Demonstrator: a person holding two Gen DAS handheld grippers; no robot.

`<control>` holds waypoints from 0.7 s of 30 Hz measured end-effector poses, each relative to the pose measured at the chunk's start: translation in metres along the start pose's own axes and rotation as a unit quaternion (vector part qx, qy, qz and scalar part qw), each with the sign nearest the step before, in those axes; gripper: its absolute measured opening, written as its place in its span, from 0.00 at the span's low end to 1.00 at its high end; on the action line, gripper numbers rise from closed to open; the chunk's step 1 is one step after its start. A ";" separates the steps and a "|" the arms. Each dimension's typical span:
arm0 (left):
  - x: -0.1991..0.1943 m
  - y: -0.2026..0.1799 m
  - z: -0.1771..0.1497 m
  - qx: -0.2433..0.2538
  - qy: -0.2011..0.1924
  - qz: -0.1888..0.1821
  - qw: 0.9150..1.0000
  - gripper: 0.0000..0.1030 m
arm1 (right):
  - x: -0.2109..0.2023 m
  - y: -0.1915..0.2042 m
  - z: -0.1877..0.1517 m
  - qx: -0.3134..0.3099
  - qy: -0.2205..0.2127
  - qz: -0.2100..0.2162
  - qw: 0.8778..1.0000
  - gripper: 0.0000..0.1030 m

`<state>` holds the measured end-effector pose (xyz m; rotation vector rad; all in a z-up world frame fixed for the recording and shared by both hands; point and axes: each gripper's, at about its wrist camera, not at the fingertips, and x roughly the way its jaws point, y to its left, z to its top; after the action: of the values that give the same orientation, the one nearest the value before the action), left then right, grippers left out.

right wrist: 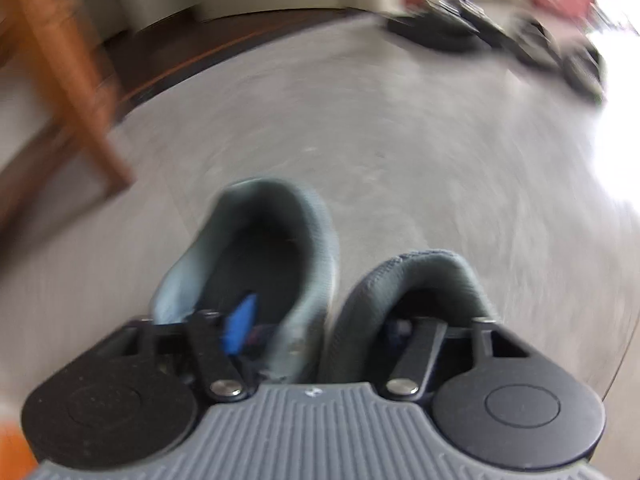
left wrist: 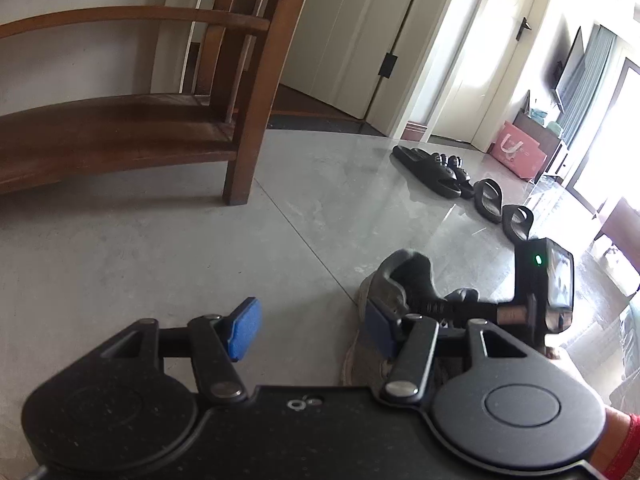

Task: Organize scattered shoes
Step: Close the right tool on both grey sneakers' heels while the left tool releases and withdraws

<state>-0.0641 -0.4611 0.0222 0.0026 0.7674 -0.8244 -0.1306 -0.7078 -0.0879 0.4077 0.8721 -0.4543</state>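
Grey tile floor, grey sneakers, blk slippers

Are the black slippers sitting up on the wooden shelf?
No, the black slippers lie on the grey floor, well away from the wooden shelf.

Two grey fabric sneakers, one on the left and one on the right, stand upright side by side on the floor, openings up, while several black rubber slippers lie in a row farther off.
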 end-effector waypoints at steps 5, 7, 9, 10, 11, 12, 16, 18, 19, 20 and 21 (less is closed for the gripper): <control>0.000 -0.004 0.000 -0.006 0.006 -0.014 1.000 0.61 | -0.028 0.011 -0.030 -0.113 0.043 0.046 0.992 0.52; 0.002 -0.005 -0.001 -0.019 0.016 -0.025 0.999 0.62 | -0.042 0.018 -0.044 -0.164 0.063 0.062 0.982 0.52; 0.003 -0.006 -0.003 -0.027 0.024 -0.033 0.999 0.64 | -0.050 0.022 -0.051 -0.205 0.080 0.075 0.973 0.52; 0.003 -0.007 -0.003 -0.027 0.026 -0.034 0.999 0.64 | -0.052 0.023 -0.052 -0.219 0.094 0.085 0.967 0.52; 0.004 -0.008 -0.004 -0.024 0.028 -0.035 0.999 0.65 | -0.055 0.023 -0.053 -0.235 0.113 0.100 0.960 0.52; 0.005 -0.009 -0.006 -0.020 0.031 -0.036 0.999 0.66 | -0.059 0.024 -0.054 -0.251 0.133 0.115 0.952 0.52; 0.008 -0.011 -0.010 -0.006 0.036 -0.033 0.999 0.66 | -0.069 0.028 -0.057 -0.236 0.122 0.104 0.958 0.58; 0.008 -0.012 -0.009 -0.004 0.034 -0.034 0.999 0.66 | -0.088 0.028 -0.061 -0.213 0.091 0.083 0.969 0.62; 0.008 -0.011 -0.008 -0.003 0.033 -0.036 0.999 0.66 | -0.098 0.026 -0.064 -0.204 0.076 0.078 0.973 0.72; 0.008 -0.010 -0.007 -0.003 0.032 -0.036 0.999 0.67 | -0.108 0.023 -0.066 -0.195 0.062 0.075 0.976 0.74; 0.009 -0.008 -0.007 -0.002 0.031 -0.034 0.999 0.68 | -0.127 0.015 -0.070 -0.172 0.043 0.073 0.981 0.74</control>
<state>-0.0701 -0.4703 0.0138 -0.0027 0.8311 -0.8908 -0.2383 -0.6324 -0.0248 0.1715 0.9756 -0.1454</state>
